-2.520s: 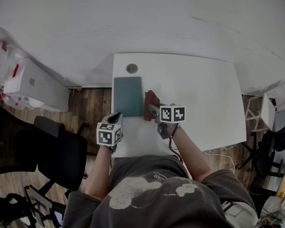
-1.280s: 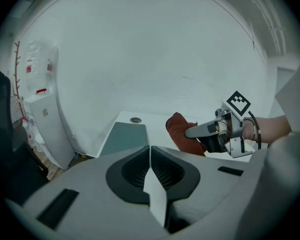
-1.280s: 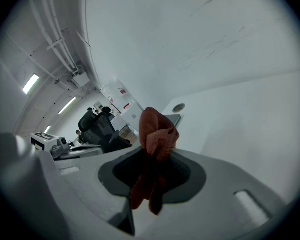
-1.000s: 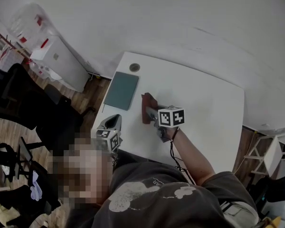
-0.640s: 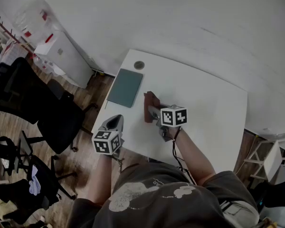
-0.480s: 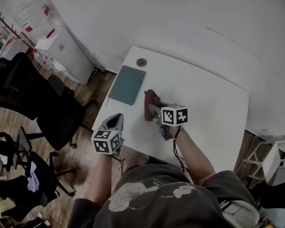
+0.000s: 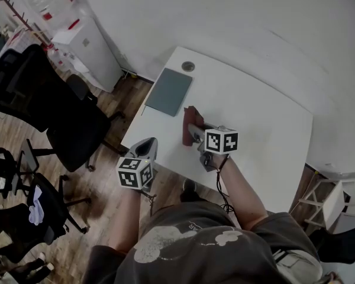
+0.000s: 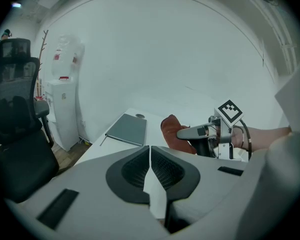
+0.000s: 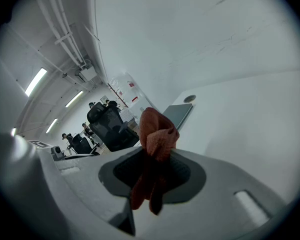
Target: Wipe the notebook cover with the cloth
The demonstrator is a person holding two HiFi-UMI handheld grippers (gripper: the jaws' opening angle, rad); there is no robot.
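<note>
A grey-green notebook lies flat near the far left corner of the white table; it also shows as a notebook and a notebook in the gripper views. My right gripper is shut on a rust-red cloth, which bunches up from its jaws as the cloth and sits short of the notebook. My left gripper hovers at the table's near left edge, jaws together with nothing held, its fingers pointing toward the notebook.
A round cable grommet sits in the table just beyond the notebook. Black office chairs stand on the wooden floor left of the table, with a white cabinet against the wall. People stand far off.
The head view has swung, showing more floor and chairs at left. Both grippers hold much the same places relative to the table; the cloth stays in the right gripper.
</note>
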